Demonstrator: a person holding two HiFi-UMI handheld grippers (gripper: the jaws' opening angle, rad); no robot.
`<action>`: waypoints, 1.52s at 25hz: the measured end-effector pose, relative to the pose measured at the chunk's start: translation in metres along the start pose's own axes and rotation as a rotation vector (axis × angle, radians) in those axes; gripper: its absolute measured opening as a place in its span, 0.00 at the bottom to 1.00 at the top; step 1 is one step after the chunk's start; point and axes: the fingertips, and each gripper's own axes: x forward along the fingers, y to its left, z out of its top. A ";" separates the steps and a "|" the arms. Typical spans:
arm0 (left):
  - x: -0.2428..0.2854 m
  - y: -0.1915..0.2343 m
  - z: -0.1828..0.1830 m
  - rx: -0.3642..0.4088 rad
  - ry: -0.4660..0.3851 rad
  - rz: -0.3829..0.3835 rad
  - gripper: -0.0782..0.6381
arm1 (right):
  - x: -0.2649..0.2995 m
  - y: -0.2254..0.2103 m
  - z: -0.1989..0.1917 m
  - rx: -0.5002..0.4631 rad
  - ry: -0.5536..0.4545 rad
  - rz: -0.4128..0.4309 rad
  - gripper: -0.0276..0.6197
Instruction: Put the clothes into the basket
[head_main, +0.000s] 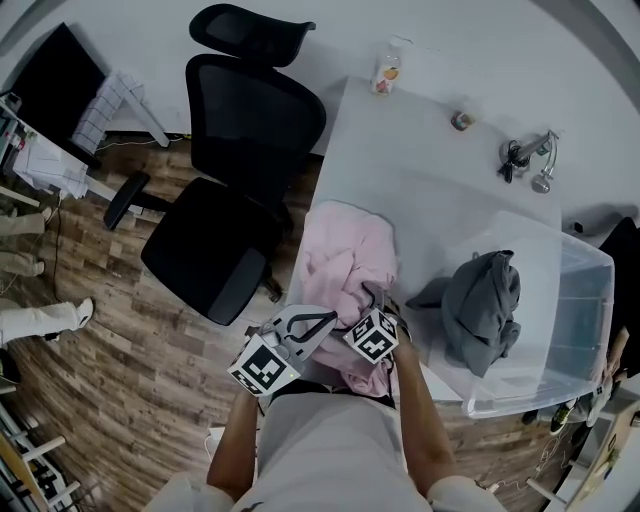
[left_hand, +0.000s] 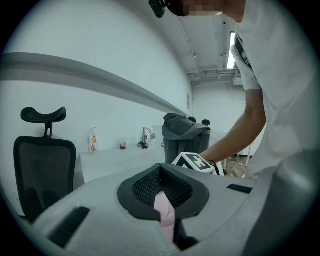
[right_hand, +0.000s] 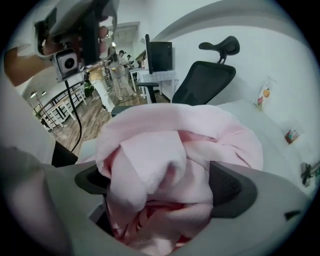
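Head view shows the pink garment (head_main: 350, 255) heaped at the near left edge of the table (head_main: 400, 150), beside the clear basket (head_main: 590, 255) and not yet in it. The left gripper (left_hand: 165, 207) is closed on just a thin fold of the pink cloth. The right gripper (right_hand: 162, 185) stands at its widest, with a thick bunch of the same cloth between its pads but not clamped.

A lift on that thin pinch alone could let the fold slip free, and the heap could slide off the edge to the floor (head_main: 150, 350). The grey garment (head_main: 485, 305) lies draped over the basket's rim, and carrying the pink one across could knock it outward.

Count: two garments (one pink, one grey), one basket, two grippers, one office chair (head_main: 240, 150), one bottle (head_main: 387, 70) and one small cup (head_main: 461, 120).
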 end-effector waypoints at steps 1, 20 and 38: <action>0.000 0.000 0.000 0.000 0.001 -0.001 0.11 | 0.005 0.000 -0.004 0.017 0.007 0.004 0.93; 0.002 0.000 -0.016 -0.025 0.032 -0.006 0.11 | 0.028 0.007 -0.016 0.084 0.017 0.063 0.80; 0.001 -0.003 -0.011 -0.010 0.038 0.004 0.11 | -0.024 0.011 0.014 0.314 -0.176 0.149 0.40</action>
